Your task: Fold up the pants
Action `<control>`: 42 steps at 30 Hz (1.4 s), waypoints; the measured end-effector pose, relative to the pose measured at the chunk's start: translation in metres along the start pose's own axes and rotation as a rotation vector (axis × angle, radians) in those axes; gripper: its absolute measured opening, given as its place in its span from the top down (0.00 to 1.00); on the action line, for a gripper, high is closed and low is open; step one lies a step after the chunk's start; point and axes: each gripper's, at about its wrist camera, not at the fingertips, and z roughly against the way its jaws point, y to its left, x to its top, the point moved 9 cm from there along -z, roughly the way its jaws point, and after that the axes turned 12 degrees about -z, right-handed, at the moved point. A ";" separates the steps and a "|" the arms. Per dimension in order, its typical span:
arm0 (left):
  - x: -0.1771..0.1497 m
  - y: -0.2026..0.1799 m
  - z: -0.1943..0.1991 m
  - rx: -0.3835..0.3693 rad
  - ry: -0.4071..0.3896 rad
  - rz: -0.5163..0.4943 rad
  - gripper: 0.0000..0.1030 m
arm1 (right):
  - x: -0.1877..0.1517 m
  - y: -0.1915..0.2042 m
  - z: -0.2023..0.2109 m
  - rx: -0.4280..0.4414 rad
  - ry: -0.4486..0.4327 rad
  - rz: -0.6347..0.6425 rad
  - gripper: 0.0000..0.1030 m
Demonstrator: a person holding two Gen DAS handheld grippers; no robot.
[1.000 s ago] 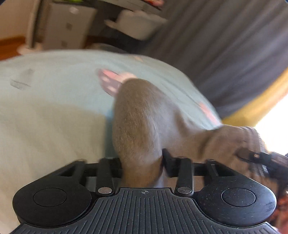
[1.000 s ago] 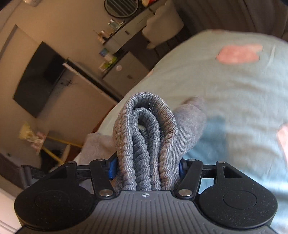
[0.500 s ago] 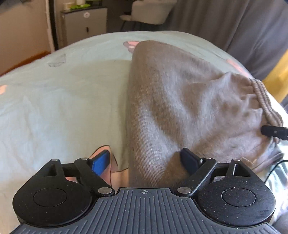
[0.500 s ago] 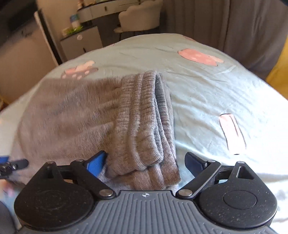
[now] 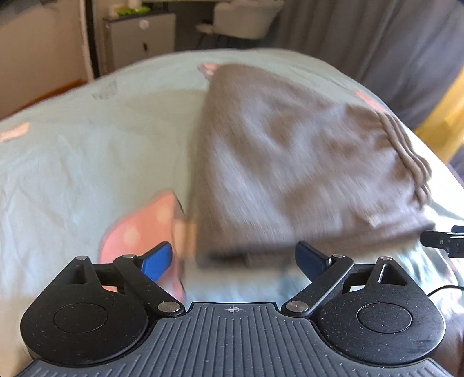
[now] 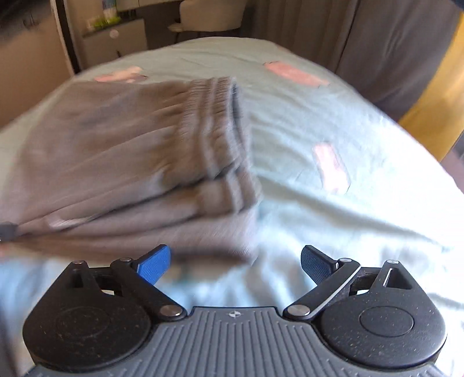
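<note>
The grey pants (image 5: 295, 162) lie folded in a stack on the pale green bed sheet (image 5: 72, 162), ribbed waistband on the right side. My left gripper (image 5: 235, 259) is open and empty, just in front of the stack's near left corner. In the right wrist view the pants (image 6: 124, 162) lie left of centre, with the waistband toward the middle. My right gripper (image 6: 235, 262) is open and empty, just in front of the stack's near right corner. The tip of the right gripper shows at the right edge of the left wrist view (image 5: 443, 242).
The sheet carries pink mushroom prints (image 5: 139, 229) and pink patches (image 6: 330, 165). Grey curtains (image 5: 377, 37) hang behind the bed. A cabinet (image 5: 139, 40) and a chair (image 5: 240, 17) stand beyond the far end. A yellow surface (image 6: 432, 95) is at the right.
Both grippers let go of the pants a second ago and have pulled back toward me. The folded stack now lies free on the bed.
</note>
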 end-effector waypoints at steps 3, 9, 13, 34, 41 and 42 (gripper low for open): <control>-0.013 -0.015 0.008 0.015 0.011 -0.048 0.07 | -0.020 0.008 0.023 0.027 -0.005 -0.012 0.04; -0.027 -0.039 0.031 0.033 0.006 -0.095 0.04 | -0.051 0.043 0.043 0.012 -0.066 0.119 0.04; -0.026 -0.037 0.045 0.059 0.000 -0.037 0.03 | -0.056 0.062 0.049 0.023 -0.097 0.167 0.04; -0.028 -0.026 0.016 0.135 -0.057 -0.060 0.01 | -0.041 0.083 0.021 0.028 -0.232 0.131 0.04; -0.028 -0.019 0.011 0.165 -0.043 -0.039 0.01 | -0.040 0.082 0.020 0.042 -0.237 0.108 0.04; -0.028 -0.019 0.010 0.164 -0.041 -0.039 0.01 | -0.041 0.083 0.021 0.042 -0.238 0.108 0.04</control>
